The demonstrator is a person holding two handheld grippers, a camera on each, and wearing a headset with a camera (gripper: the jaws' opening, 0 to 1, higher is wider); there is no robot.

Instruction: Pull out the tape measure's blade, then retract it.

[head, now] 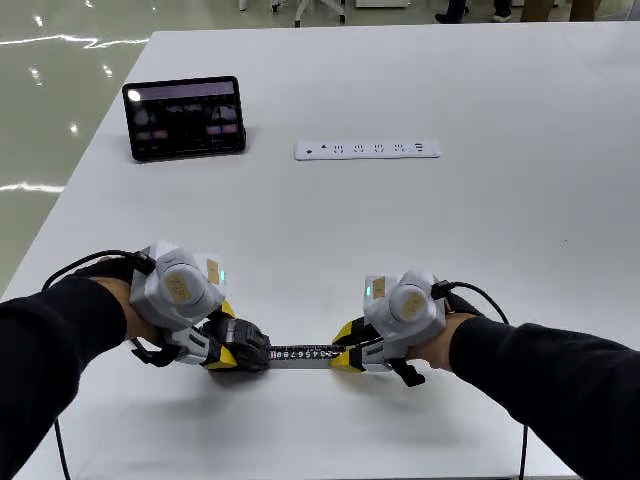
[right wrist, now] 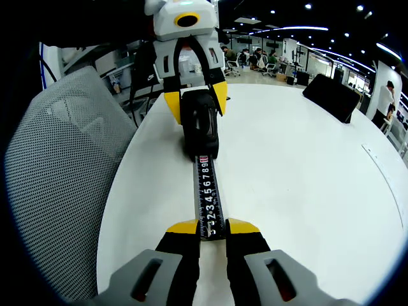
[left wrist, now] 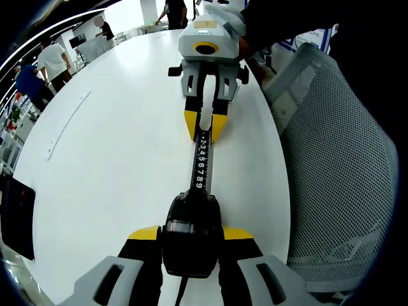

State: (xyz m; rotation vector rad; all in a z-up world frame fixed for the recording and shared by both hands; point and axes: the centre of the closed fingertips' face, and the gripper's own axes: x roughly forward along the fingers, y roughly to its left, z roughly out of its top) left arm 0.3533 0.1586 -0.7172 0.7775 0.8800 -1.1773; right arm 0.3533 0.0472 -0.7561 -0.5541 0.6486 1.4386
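White table fills most of the head view, with a white power strip lying flat near its middle. Left of the power strip a dark tablet stands leaning back, its screen lit. The black tape measure case sits on the table well nearer to the person than the power strip and a little to its left. The left gripper is clenched on this case; in the left gripper view the case is squeezed between the two yellow-tipped jaws. From the case a short piece of blade runs out to the right, low over the table, with printed numbers up to 9 on it. The right gripper grasps the free end of the blade; in the right gripper view its jaws are closed on the blade at the lowest numbers. A grey mesh chair stands at the table edge, on the side of the case away from the power strip.
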